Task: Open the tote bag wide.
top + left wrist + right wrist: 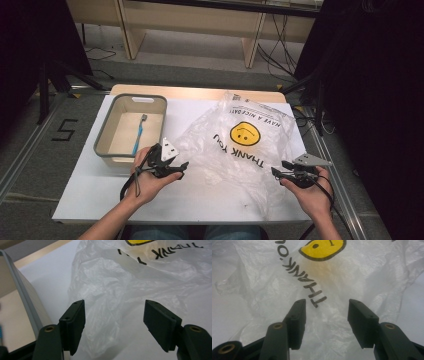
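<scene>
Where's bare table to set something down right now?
Bare patches: the near strip of the table between the two hands, and the far edge between bin and plastic bag. The right half is crowded by the bag.

Black fingers (75,325), brass screws, grey triangular plates, black cables

High view looks forward and down over the white desk (90,190). Both gripper views sit low and close, sharing the crumpled clear plastic bag with yellow smiley (240,145) (140,280) (274,285).
</scene>
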The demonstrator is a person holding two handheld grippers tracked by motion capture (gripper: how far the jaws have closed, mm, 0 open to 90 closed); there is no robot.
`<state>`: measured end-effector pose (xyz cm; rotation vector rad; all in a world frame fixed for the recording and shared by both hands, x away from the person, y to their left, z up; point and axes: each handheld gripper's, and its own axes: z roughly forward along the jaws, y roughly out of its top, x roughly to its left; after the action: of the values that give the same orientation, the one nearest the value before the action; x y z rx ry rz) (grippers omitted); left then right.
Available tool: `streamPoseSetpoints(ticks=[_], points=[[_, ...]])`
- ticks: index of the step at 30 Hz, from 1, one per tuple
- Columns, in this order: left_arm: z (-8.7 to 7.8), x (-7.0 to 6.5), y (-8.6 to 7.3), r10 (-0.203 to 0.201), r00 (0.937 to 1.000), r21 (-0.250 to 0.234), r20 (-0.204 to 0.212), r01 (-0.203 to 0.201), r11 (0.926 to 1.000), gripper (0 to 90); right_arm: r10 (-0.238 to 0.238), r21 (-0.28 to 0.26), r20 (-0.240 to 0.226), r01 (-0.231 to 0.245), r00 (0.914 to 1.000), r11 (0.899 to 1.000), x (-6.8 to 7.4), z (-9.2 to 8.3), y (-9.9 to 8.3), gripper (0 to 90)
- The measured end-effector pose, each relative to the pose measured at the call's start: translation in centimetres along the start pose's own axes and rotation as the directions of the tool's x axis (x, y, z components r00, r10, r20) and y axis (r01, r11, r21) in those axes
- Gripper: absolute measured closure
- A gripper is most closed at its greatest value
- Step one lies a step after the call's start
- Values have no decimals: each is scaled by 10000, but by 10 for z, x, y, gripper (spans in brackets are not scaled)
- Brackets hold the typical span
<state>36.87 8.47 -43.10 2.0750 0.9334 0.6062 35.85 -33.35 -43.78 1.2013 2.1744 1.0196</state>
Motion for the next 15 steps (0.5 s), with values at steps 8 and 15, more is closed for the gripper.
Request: streamPoseSetpoints(ticks=[8,15], points=[[-10,-4,-17,-73,9955,131,948,61,9999,313,-254,-44,-408,252,9988,9997,13,10,8,431],[-13,-8,-32,117,9929,258,1184,-148,9996,296,-368,-31,-812,367,9960,9993,23,20,14,417]])
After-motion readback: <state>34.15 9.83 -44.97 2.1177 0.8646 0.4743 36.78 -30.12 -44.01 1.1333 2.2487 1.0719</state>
